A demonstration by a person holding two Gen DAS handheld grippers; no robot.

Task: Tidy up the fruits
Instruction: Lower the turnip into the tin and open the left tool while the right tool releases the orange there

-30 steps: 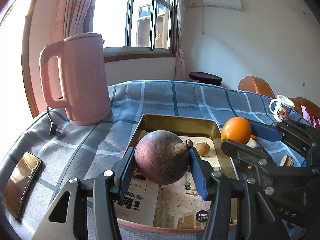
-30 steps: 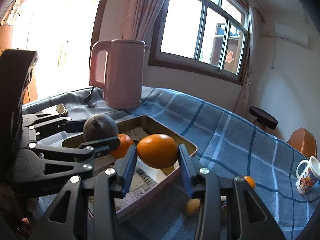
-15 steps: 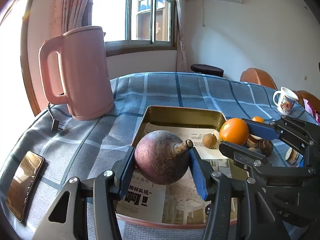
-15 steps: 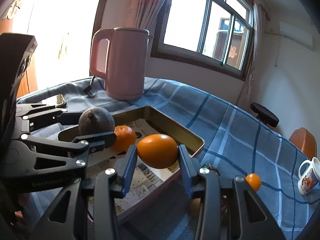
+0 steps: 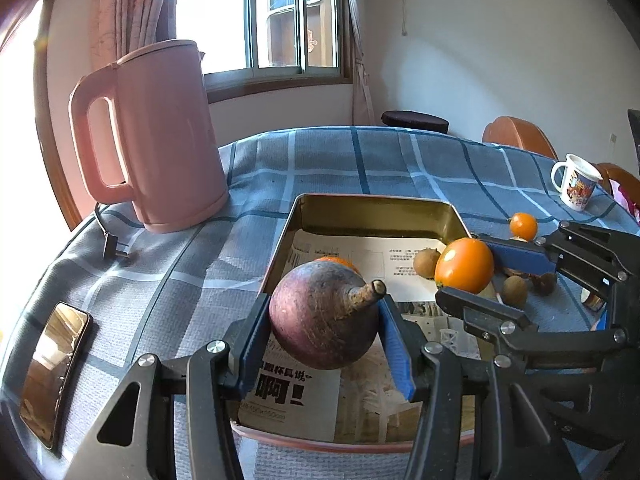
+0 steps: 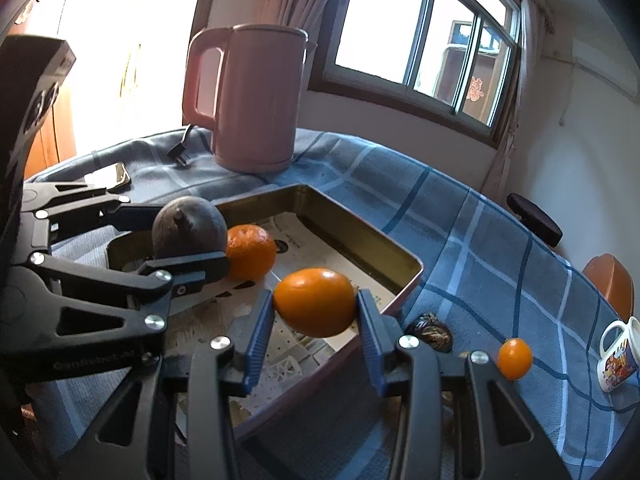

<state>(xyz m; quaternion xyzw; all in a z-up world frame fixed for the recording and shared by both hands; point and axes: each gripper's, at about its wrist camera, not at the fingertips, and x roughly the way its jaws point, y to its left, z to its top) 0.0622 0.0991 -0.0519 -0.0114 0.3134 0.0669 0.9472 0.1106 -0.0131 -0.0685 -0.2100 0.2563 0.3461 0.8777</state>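
Observation:
A metal tray lined with newspaper sits on the blue checked tablecloth. My left gripper is shut on a round dark purple fruit with a stem, held over the tray's near left part. Over the tray's right edge, my right gripper is shut on a smooth orange fruit. A mandarin lies in the tray behind the purple fruit. A small brown fruit rests in the tray's far right.
A pink kettle with its plug stands left of the tray. A phone lies near the left table edge. Right of the tray lie a small orange, brown fruits, and a printed mug.
Both views have tilted down a little over the tray. The right gripper with the orange fruit has sunk slightly toward the tray. Both grips are unchanged.

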